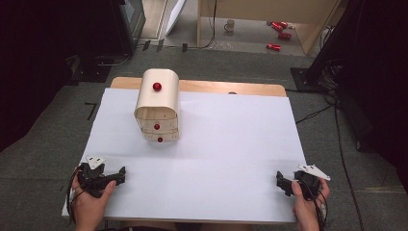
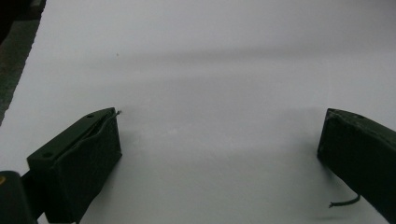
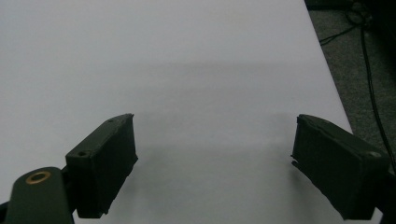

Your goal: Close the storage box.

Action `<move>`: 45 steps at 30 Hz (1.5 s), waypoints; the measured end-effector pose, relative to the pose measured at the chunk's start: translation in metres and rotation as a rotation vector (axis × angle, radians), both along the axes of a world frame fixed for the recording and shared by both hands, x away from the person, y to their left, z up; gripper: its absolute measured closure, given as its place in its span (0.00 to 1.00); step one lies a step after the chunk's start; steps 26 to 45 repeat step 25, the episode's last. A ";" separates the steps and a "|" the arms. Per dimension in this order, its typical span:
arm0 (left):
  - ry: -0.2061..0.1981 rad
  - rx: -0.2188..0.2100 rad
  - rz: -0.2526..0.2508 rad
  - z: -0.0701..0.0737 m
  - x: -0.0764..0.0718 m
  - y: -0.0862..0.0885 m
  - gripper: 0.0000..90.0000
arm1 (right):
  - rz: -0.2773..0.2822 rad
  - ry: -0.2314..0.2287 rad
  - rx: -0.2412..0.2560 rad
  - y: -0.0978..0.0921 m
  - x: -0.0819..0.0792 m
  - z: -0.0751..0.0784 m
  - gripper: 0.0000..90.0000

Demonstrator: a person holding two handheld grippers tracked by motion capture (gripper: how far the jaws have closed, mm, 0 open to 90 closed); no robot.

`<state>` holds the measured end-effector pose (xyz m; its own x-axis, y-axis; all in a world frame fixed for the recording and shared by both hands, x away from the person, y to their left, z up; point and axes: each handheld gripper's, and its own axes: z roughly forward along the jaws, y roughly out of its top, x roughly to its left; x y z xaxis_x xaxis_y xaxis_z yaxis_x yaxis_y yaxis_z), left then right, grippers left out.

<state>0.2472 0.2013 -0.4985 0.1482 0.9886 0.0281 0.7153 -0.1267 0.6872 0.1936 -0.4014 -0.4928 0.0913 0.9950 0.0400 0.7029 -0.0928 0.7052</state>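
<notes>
Both claws, the left claw and the right claw, rest wide open and empty at the near edge of the worktop, so the person should reach one slowly to the far box and pinch a red knob squarely.

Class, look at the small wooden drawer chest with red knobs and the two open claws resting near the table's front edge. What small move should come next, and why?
Probably move the left claw forward toward the drawer chest. Both claws are open and hold nothing, the chest stands on the white table left of middle, nearer that claw than the right claw, and its red knobs face the person.
</notes>
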 end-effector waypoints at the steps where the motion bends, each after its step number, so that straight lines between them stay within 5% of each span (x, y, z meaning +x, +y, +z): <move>1: 0.000 0.000 0.000 0.000 0.000 0.000 0.00 | -0.003 0.002 -0.006 -0.001 -0.001 -0.002 0.15; 12: 0.001 0.000 0.000 0.000 0.000 0.000 0.00 | 0.032 -0.049 -0.021 -0.005 -0.008 -0.010 0.14; 45: 0.001 -0.001 0.000 0.000 0.000 0.000 0.00 | 0.029 -0.054 -0.023 -0.005 -0.009 -0.011 0.14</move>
